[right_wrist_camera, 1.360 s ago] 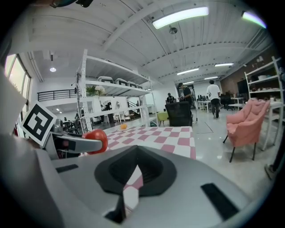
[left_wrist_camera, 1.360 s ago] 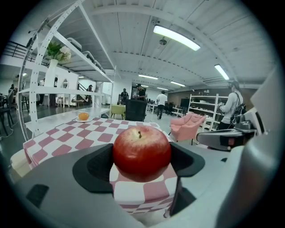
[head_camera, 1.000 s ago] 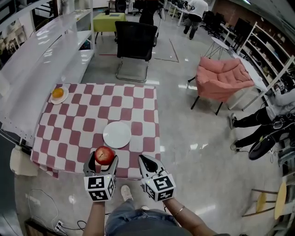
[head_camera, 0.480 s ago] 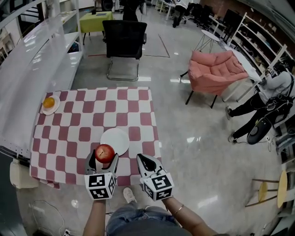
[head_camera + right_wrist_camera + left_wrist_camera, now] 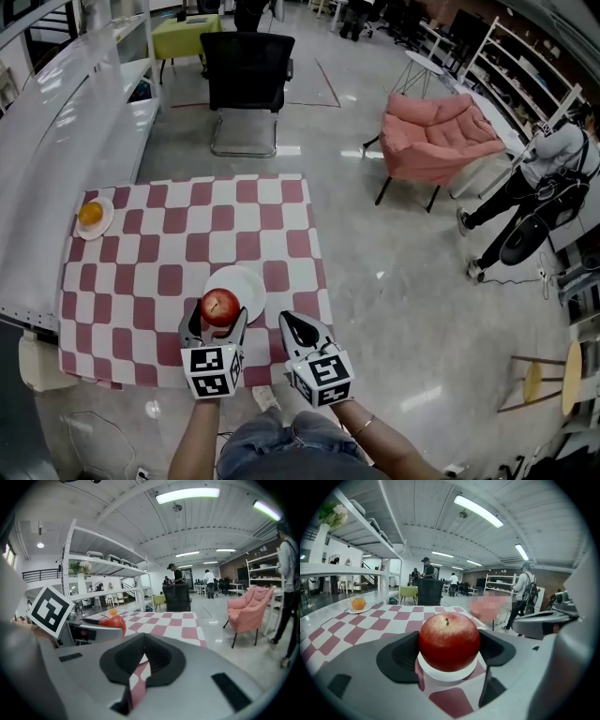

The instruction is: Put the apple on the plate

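The left hand-held gripper [image 5: 217, 321] clasped the apple [image 5: 220, 306] over the white plate [image 5: 249, 281], the right hand-held gripper [image 5: 292, 324] was closed, and a saucer [image 5: 102, 226] held an orange [image 5: 90, 214].

Open checked tablecloth [image 5: 169, 248] surrounds the plate [image 5: 250, 281]; the orange [image 5: 90, 214] sits well apart.

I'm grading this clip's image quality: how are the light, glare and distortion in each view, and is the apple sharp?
Head view: even light, glare patches on the glossy floor, shelving bowed by the lens. Left gripper view: the apple in the left tongs is sharp, with a soft highlight on top and dark corners. Right gripper view: strong fisheye, ceiling lamp blown white, right tongs slightly soft.
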`<move>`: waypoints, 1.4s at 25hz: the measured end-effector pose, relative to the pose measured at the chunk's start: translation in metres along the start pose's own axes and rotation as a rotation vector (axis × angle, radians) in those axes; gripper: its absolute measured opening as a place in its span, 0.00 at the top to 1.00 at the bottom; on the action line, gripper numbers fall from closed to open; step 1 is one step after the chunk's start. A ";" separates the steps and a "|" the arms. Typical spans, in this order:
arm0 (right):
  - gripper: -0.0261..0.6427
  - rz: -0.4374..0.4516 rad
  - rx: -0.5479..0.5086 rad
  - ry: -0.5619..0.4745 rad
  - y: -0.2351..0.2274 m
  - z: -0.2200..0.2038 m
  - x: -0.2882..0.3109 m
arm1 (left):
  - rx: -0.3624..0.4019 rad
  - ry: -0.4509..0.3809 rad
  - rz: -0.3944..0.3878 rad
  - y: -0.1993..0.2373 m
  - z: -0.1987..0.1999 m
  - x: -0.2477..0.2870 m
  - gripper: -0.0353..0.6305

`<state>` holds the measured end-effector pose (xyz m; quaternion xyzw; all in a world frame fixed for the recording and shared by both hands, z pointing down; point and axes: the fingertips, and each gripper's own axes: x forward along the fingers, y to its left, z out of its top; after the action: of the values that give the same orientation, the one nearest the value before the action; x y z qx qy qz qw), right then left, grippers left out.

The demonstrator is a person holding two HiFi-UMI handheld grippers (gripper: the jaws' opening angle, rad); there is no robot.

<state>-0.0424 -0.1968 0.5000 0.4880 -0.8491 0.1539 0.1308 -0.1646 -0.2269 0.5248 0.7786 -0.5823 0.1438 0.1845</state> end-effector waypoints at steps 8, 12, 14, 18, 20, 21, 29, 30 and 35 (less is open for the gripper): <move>0.94 -0.017 0.017 0.026 -0.005 -0.006 0.014 | 0.032 0.033 -0.022 0.000 -0.004 0.028 0.34; 0.94 -0.025 0.026 0.038 -0.010 -0.011 0.021 | 0.051 0.042 -0.032 -0.001 -0.007 0.040 0.34; 0.94 -0.029 0.029 0.046 -0.012 -0.014 0.024 | 0.063 0.052 -0.036 -0.002 -0.011 0.045 0.34; 0.94 -0.029 0.036 0.056 -0.014 -0.017 0.029 | 0.072 0.070 -0.041 -0.002 -0.017 0.054 0.34; 0.94 -0.034 0.039 0.060 -0.017 -0.017 0.030 | 0.078 0.077 -0.044 -0.003 -0.018 0.058 0.34; 0.94 -0.037 0.041 0.062 -0.019 -0.017 0.031 | 0.085 0.081 -0.044 -0.004 -0.019 0.060 0.34; 0.94 -0.046 0.043 0.078 -0.023 -0.019 0.034 | 0.123 0.101 -0.049 -0.004 -0.022 0.072 0.34; 0.94 -0.047 0.045 0.079 -0.024 -0.019 0.035 | 0.129 0.103 -0.051 -0.005 -0.023 0.073 0.34; 0.94 -0.050 0.045 0.090 -0.025 -0.023 0.036 | 0.144 0.120 -0.059 -0.008 -0.028 0.078 0.34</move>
<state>-0.0371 -0.2280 0.5378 0.5044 -0.8263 0.1915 0.1615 -0.1350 -0.2787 0.5831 0.7968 -0.5351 0.2261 0.1665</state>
